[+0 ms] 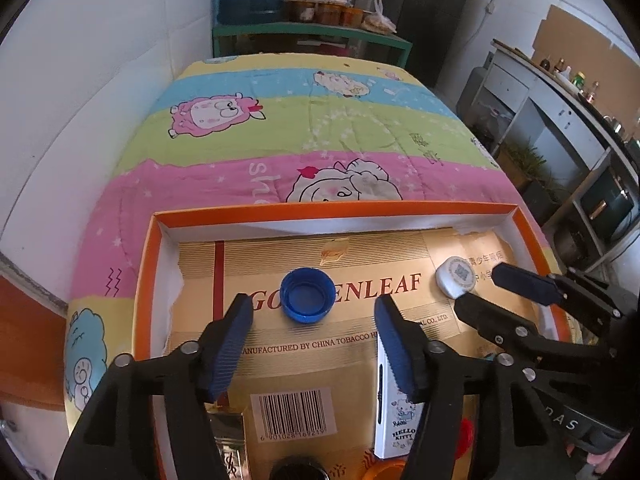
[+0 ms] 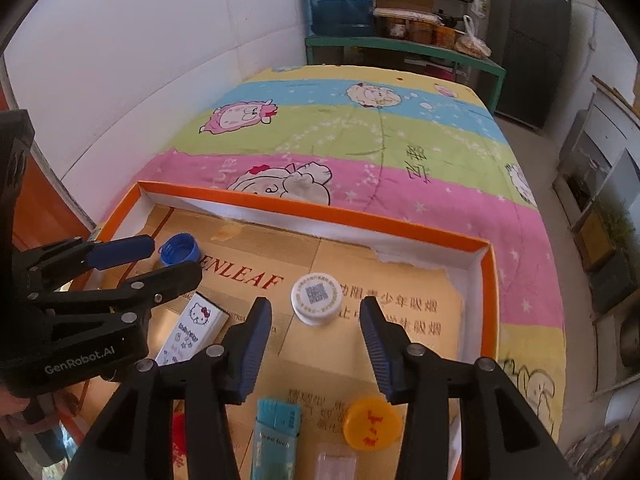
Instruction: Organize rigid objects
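A shallow orange-rimmed box (image 1: 152, 264), lined with gold cardboard, lies on a bed under a striped cartoon-sheep quilt (image 1: 304, 128) beside a white wall; green shelves (image 2: 400, 46) stand beyond. The left gripper (image 1: 314, 312) has its fingers wide, a blue cap (image 1: 307, 295) loose between them. The right gripper (image 2: 316, 314) stands part open around a white cap (image 2: 317, 298)

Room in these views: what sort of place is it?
Probably a lived-in room of a home: a bed under a cartoon quilt, shelves of pots and jars, and a counter with bottles.
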